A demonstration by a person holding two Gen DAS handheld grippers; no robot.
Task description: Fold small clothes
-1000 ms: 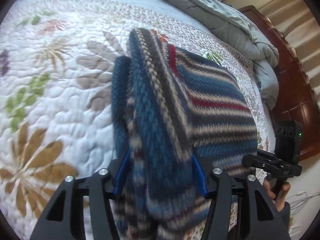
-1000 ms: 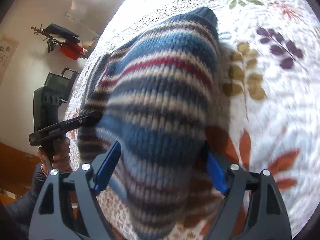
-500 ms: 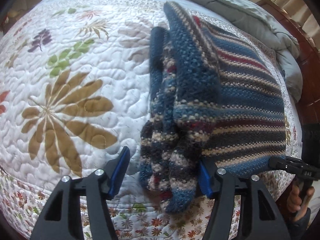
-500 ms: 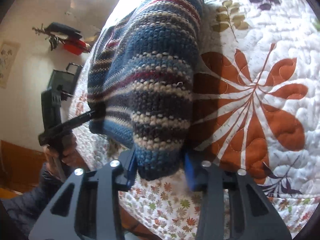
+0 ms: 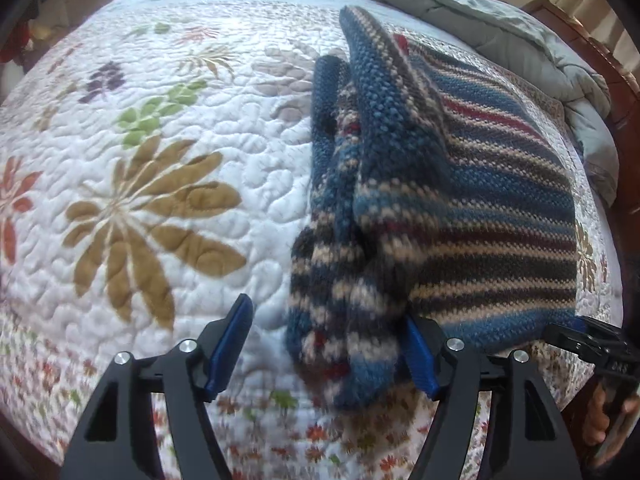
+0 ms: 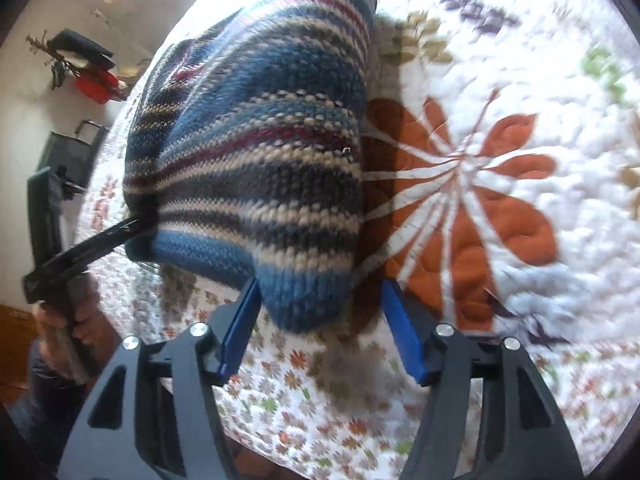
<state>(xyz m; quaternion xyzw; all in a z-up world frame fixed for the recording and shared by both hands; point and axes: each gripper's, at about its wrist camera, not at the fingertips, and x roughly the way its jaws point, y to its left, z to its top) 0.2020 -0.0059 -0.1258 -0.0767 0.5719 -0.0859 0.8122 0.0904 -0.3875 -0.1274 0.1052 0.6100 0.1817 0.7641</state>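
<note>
We've got the striped sweater (image 5: 460, 200) lying folded on the quilt (image 5: 160, 200), close to the near edge of the bed, with its bottom corner hanging a bit over the flowered border. To its left in the left wrist view there's lots of open quilt, so room to move on that side; on the far side a gray comforter (image 5: 520, 40) is bunched up against a dark wooden headboard (image 5: 624, 92). Our left gripper (image 5: 326, 350) has its jaws spread wide, the sweater's bunched sleeve end sitting between them and against the right pad, nothing clamped. Our right gripper (image 6: 320, 328) is wide open too, with the sweater's blue hem corner poking between the blue pads (image 6: 240, 328) but not squeezed. The near sleeve end is blurry, so we can't make out how the layers stack. In the right wrist view the left gripper's tip disappears under the sweater's edge. There's small white lettering on the other gripper in the left view, too tiny to read.
</note>
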